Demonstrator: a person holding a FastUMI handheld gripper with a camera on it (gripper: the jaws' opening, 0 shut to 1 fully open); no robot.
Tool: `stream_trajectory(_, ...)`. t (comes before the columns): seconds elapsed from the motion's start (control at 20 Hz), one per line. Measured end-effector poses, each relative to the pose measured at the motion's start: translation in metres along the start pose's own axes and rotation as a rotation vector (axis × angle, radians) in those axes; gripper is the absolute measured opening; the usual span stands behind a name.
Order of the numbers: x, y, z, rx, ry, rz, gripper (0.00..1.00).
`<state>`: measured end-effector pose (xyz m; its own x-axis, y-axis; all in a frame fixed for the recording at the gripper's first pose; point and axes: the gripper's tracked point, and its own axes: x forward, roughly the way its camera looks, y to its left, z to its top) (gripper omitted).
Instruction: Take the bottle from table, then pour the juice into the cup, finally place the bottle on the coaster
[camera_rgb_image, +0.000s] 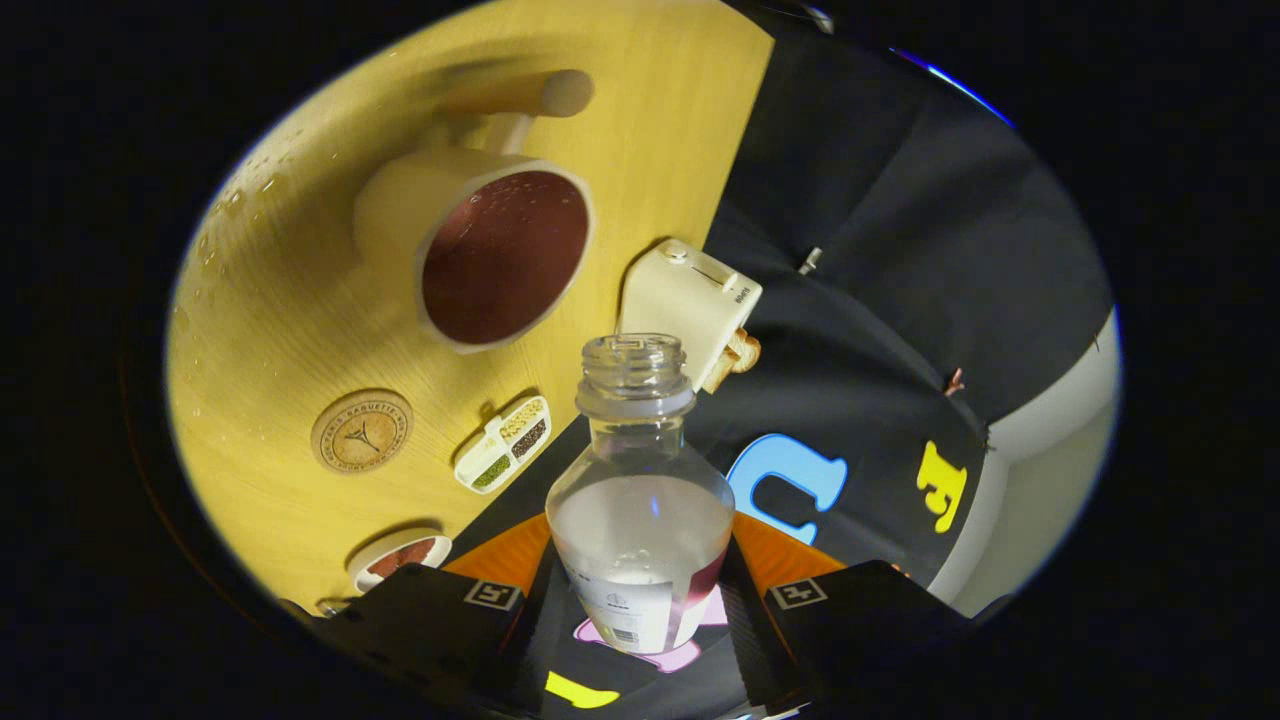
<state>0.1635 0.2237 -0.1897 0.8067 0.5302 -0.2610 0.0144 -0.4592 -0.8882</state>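
The gripper (640, 600) was seen clamped on the uncapped, nearly empty bottle (640, 500), held tilted between both fingers. Beyond its mouth, the cup (490, 255) of dark juice stood on the table (640, 150), the round coaster (362, 431) nearby

We see a pale yellow wooden tabletop (300, 300) with a fine grain, lit warmly, its far corner dotted with small drops. Beside it hangs the booth's black cloth wall (900, 250), folded in soft creases and pinned in places. Past the cloth's edge shows a plain light grey surface (1050, 450).
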Motion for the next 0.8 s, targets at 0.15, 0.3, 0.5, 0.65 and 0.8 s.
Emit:
stream_trajectory(0.15, -0.011, -0.012, -0.014, 0.183, 0.047, -0.028, 0.75)
stream_trajectory(0.3, -0.024, -0.019, -0.033, 0.425, 0.118, -0.034, 0.75)
stream_trajectory(0.5, -0.032, -0.011, -0.054, 0.791, 0.210, -0.001, 0.75)
stream_trajectory(0.65, -0.036, -0.006, -0.068, 0.993, 0.247, 0.026, 0.75)
stream_trajectory(0.8, -0.035, -0.011, -0.081, 1.155, 0.244, 0.001, 0.75)
